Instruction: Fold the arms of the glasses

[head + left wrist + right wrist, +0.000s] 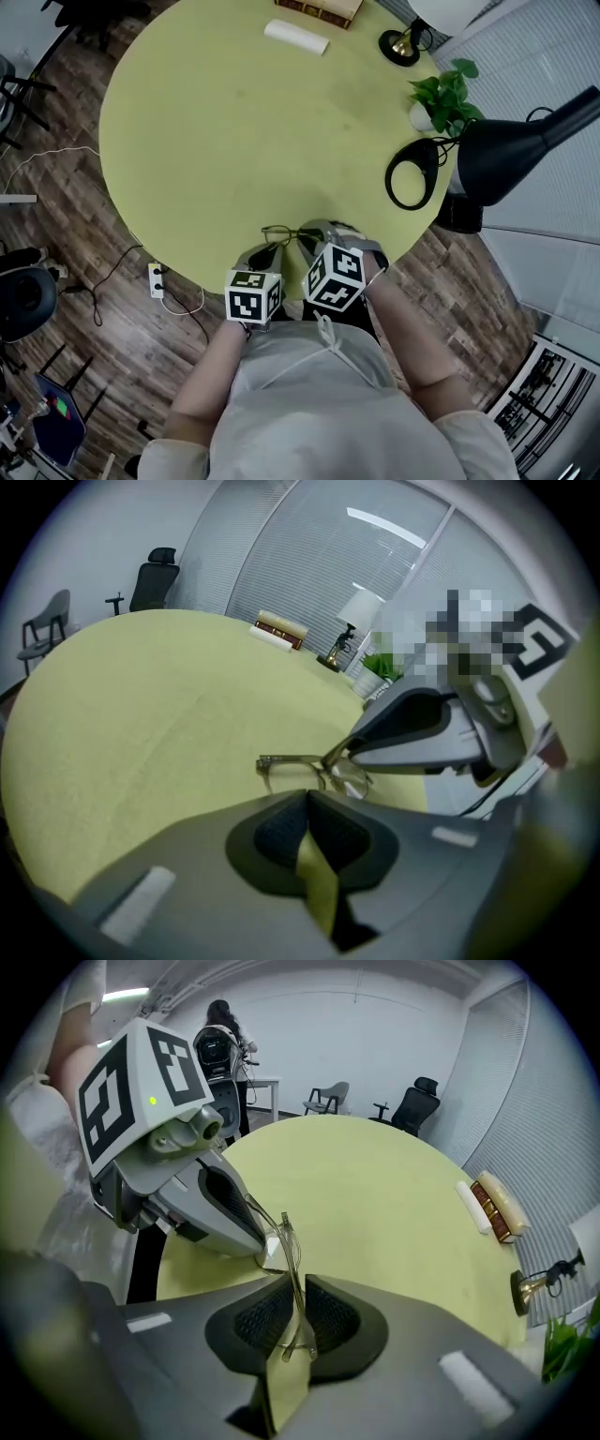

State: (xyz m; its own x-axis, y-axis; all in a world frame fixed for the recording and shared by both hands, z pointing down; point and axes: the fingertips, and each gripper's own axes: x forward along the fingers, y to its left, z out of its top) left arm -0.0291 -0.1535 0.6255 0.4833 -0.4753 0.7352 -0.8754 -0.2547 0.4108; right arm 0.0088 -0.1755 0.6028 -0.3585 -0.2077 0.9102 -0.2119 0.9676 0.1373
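Observation:
Thin-rimmed glasses (284,232) lie near the front edge of the round yellow-green table (234,122). In the left gripper view the frame front (309,764) sits right at the tips of my left gripper (307,803), whose pads meet on its lower rim. My right gripper (292,1293) stands slightly open, and one temple arm (293,1269) runs down the narrow gap between its pads, leaning on one of them. From the right gripper view, the left gripper (262,1244) touches the frame by a lens. Both grippers (265,251) (312,240) crowd the glasses in the head view.
At the table's far side lie a book (319,9) and a white roll (296,37). A brass lamp base (401,45), a small plant (441,98) and a black desk lamp (506,155) with a ring base (412,173) stand along the right edge. Office chairs (412,1105) are beyond.

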